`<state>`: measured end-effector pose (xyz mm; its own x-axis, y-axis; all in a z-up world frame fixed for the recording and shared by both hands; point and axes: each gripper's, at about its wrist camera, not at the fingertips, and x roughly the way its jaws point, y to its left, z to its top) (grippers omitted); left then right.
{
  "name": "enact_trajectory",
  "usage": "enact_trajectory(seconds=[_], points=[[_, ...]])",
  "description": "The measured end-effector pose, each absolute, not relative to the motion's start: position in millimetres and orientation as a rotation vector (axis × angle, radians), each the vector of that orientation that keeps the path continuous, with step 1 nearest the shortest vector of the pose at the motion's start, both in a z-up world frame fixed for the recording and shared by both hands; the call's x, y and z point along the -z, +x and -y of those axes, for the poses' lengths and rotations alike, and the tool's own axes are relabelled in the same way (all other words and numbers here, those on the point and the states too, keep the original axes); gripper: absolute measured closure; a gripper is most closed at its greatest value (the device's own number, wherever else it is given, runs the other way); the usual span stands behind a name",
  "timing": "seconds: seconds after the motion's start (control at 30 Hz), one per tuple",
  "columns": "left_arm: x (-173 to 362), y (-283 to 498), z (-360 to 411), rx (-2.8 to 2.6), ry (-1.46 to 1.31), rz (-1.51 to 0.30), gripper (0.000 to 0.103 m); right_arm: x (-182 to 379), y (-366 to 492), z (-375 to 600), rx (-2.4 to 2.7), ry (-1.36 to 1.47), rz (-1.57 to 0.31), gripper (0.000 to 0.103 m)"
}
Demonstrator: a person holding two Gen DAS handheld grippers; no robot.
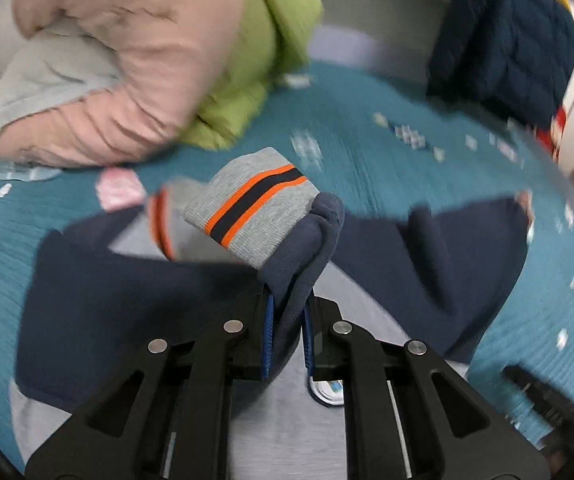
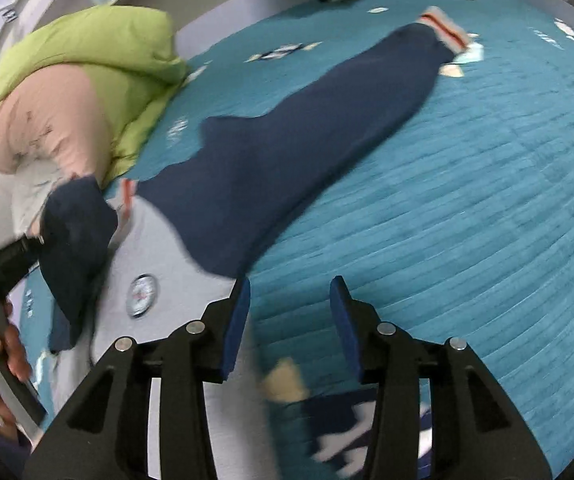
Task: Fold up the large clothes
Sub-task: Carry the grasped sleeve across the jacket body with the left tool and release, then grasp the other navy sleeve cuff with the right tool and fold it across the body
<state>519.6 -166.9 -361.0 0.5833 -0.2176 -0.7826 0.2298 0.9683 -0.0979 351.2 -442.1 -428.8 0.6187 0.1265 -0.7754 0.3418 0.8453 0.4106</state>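
Across a teal bedspread (image 2: pixel 467 184), at centre frame, the sweatshirt (image 2: pixel 255 184) lies partly folded: left gripper (image 1: pixel 287 332) clamps one navy sleeve (image 1: pixel 307 248), cuff (image 1: pixel 251 204) lifted over the grey chest; the other sleeve (image 2: pixel 367 96) stretches toward upper right, unfolded. Right gripper (image 2: pixel 291 320), lower centre, gapes wide, holding nothing.

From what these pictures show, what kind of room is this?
Probably a bedroom. A teal quilted bedspread covers a broad soft surface, puffy jackets are piled at its far side, and a navy and grey sweatshirt lies spread out for folding.
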Motion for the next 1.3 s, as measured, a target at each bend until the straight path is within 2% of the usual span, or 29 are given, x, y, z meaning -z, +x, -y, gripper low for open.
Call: enact_trajectory(seconds=[0.2, 0.27, 0.3, 0.33, 0.4, 0.53, 0.67, 0.9, 1.17, 1.2, 1.27, 1.3], points=[[402, 515, 201, 0.298, 0.081, -0.985, 0.09, 432, 345, 480, 0.2, 0.624, -0.879, 0.059], [410, 509, 207, 0.337, 0.089, -1.011, 0.083, 433, 344, 489, 0.224, 0.632, -0.873, 0.055], [412, 505, 210, 0.357, 0.095, -1.014, 0.069, 434, 344, 493, 0.238, 0.642, -0.87, 0.054], [410, 502, 211, 0.381, 0.089, -1.013, 0.051, 435, 343, 501, 0.247, 0.667, -0.86, 0.054], [399, 493, 209, 0.428, 0.05, -0.973, 0.031, 436, 341, 510, 0.27, 0.687, -0.846, 0.053], [374, 476, 203, 0.56, -0.023, -0.893, 0.026, 436, 339, 530, 0.309, 0.725, -0.819, 0.052], [370, 480, 192, 0.541, -0.078, -0.879, 0.026, 438, 346, 549, 0.324, 0.765, -0.791, 0.052], [437, 513, 193, 0.336, 0.067, -1.104, 0.026, 435, 397, 600, 0.318, 0.854, -0.684, 0.05], [447, 515, 206, 0.337, 0.15, -1.082, 0.024, 455, 463, 645, 0.361, 0.951, -0.665, 0.049], [449, 514, 203, 0.343, 0.151, -1.082, 0.024, 456, 470, 647, 0.33, 0.956, -0.667, 0.051], [448, 513, 201, 0.352, 0.146, -1.083, 0.023, 454, 482, 647, 0.271, 0.96, -0.695, 0.098], [448, 513, 201, 0.359, 0.143, -1.085, 0.022, 446, 479, 644, 0.282, 0.942, -0.671, 0.098]])
